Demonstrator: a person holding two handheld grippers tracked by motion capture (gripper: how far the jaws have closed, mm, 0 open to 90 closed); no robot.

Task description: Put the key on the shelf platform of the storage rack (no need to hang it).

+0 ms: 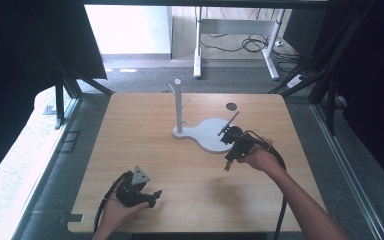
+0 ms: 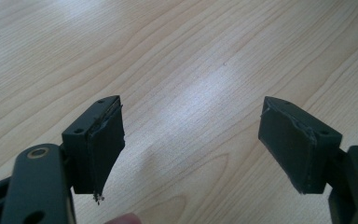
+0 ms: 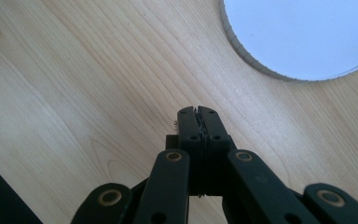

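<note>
- The desk [image 1: 145,150] is a light wooden top. It carries a stand and both grippers, and a dark round hole [image 1: 231,106] sits near its far edge.
- The stand [image 1: 207,134] is white, with a flat rounded base and an upright post [image 1: 178,102] with short pegs. It stands a little right of the desk's centre, toward the far edge. In the right gripper view the curved rim of the base [image 3: 303,37] lies just ahead of the jaws, not touching them.
- The right gripper [image 1: 228,165] is at the near-right edge of the base, held low and tilted. Its jaws are pressed together with nothing between them [image 3: 199,116]. I judge it is placed there because the work concerns the stand.
- The left gripper [image 1: 156,196] is near the desk's near-left corner, well apart from the stand. Its jaws stand wide apart over bare wood [image 2: 191,140], and its pads [image 2: 105,144] hold nothing. It probably waits there so that it stays out of the way.
</note>
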